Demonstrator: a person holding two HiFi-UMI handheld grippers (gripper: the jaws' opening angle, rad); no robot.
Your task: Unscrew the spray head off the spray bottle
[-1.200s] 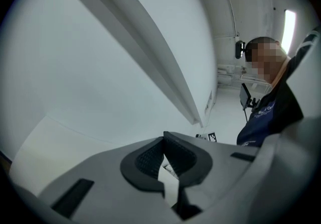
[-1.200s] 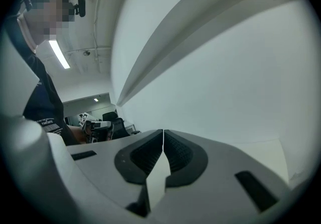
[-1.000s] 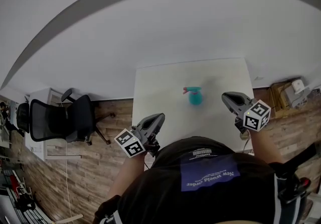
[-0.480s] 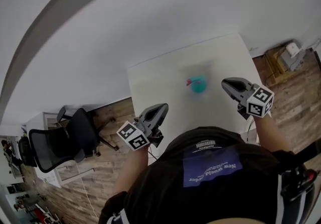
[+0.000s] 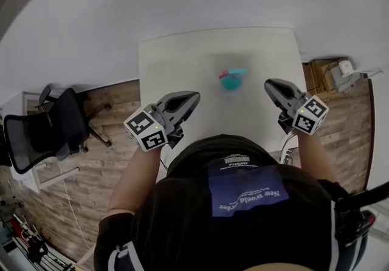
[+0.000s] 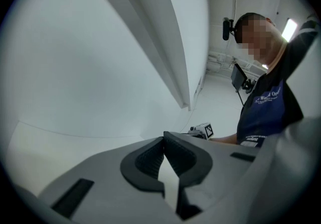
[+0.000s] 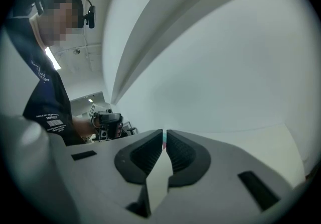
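A teal spray bottle [image 5: 233,80] with a pinkish-red spray head stands upright near the middle of the white table [image 5: 182,60]. My left gripper [image 5: 193,97] hovers over the table's near left edge, well short of the bottle, jaws shut and empty [image 6: 164,137]. To the bottle's right, my right gripper [image 5: 269,85] is level with it and apart from it, also shut on nothing [image 7: 164,132]. In the right gripper view only a sliver of the bottle [image 7: 164,140] shows past the tips, which hide the rest.
A black office chair [image 5: 42,133] stands on the wood floor left of the table. Cardboard boxes and small devices [image 5: 337,72] sit on the floor at the right. A white wall runs behind the table. Each gripper view shows the other gripper [image 6: 203,129] [image 7: 106,123].
The head camera has swung, so the table sits more centred. Both grippers have sunk a little toward the table's near edge and stay shut. The bottle has not moved.
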